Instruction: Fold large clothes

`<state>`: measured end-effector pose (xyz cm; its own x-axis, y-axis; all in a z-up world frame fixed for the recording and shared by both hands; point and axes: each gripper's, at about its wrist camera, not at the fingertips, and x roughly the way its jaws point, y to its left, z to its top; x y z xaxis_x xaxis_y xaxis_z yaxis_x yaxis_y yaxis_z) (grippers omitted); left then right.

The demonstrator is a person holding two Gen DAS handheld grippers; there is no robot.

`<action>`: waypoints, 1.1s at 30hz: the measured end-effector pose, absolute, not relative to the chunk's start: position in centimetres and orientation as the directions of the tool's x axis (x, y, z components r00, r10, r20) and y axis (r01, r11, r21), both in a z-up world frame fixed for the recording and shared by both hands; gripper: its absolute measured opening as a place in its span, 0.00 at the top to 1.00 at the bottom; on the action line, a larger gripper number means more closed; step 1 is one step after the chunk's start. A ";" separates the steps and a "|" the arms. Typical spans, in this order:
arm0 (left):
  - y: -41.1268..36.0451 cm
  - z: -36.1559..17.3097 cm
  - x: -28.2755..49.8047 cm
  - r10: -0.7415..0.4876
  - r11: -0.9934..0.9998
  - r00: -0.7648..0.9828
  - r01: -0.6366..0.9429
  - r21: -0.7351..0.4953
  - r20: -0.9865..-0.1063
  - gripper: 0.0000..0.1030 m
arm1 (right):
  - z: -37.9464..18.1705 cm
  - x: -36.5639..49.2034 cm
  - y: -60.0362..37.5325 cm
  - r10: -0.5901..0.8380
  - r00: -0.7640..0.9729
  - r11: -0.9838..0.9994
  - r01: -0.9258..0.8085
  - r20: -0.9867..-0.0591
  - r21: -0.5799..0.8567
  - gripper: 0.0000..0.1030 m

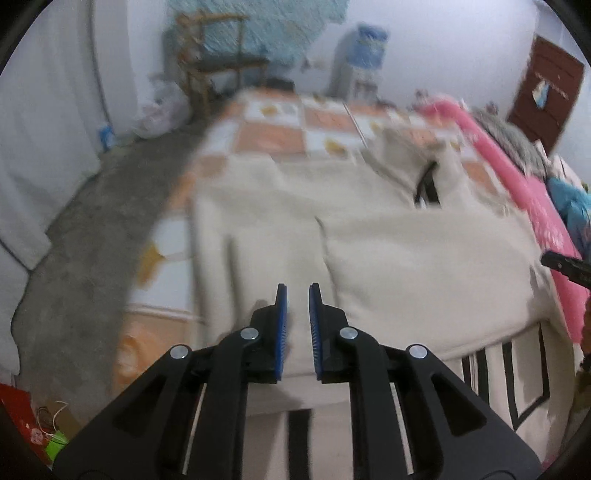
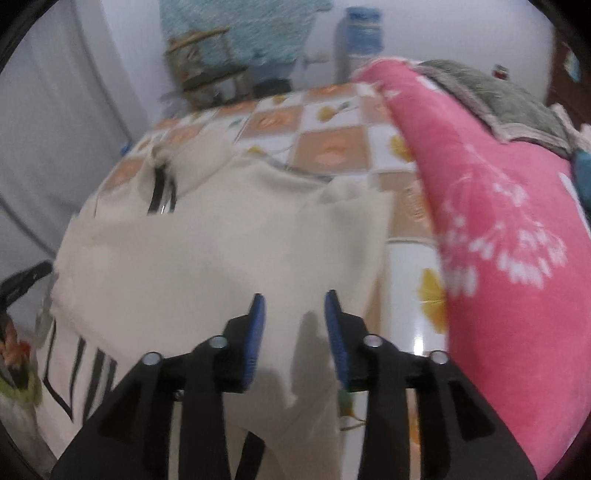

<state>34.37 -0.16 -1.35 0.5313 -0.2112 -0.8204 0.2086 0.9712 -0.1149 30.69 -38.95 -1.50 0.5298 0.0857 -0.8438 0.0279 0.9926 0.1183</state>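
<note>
Both grippers, left (image 1: pixel 297 295) and right (image 2: pixel 294 301), spread empty over the cream garment (image 1: pixel 369 229); blind closing risks snagging one layer, skewing the fold.

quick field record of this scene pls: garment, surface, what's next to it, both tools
garment: large cream fabric garment with black stripes, spread on the bed, partly folded over itself
surface: bed sheet with orange and white checks
beside it: pink blanket with white print along one edge, grey-green cloth on top
left tool: narrow gap between the pads, nothing gripped, over the garment's near part
right tool: jaws apart, above the garment's edge, no fabric pinched
background: blurred, blue-topped container by the wall
</note>
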 end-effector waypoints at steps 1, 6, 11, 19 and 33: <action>-0.5 -2.5 34.7 -0.191 0.975 0.499 0.199 -0.103 -0.845 0.88 | -2.5 30.9 -38.8 0.099 0.503 0.992 0.017 -0.859 0.124 0.58; 0.3 -2.8 34.3 -0.178 0.980 0.498 0.170 -0.105 -0.849 0.88 | -3.2 30.3 -38.6 -0.005 0.442 0.998 0.055 -0.897 0.021 0.57; 0.0 -0.7 33.3 -0.221 0.969 0.555 0.220 -0.115 -0.802 0.79 | -0.9 29.8 -35.7 0.068 0.483 0.997 -0.003 -0.873 0.076 0.49; -3.1 -2.8 32.8 -0.107 0.967 0.511 0.253 0.030 -0.853 0.55 | -3.7 29.1 -34.9 0.036 0.432 0.993 0.083 -0.901 0.079 0.32; -7.5 -0.4 31.2 -0.075 0.949 0.572 0.292 0.117 -0.817 0.38 | -0.2 28.6 -31.6 0.053 0.550 0.997 0.025 -0.834 0.079 0.32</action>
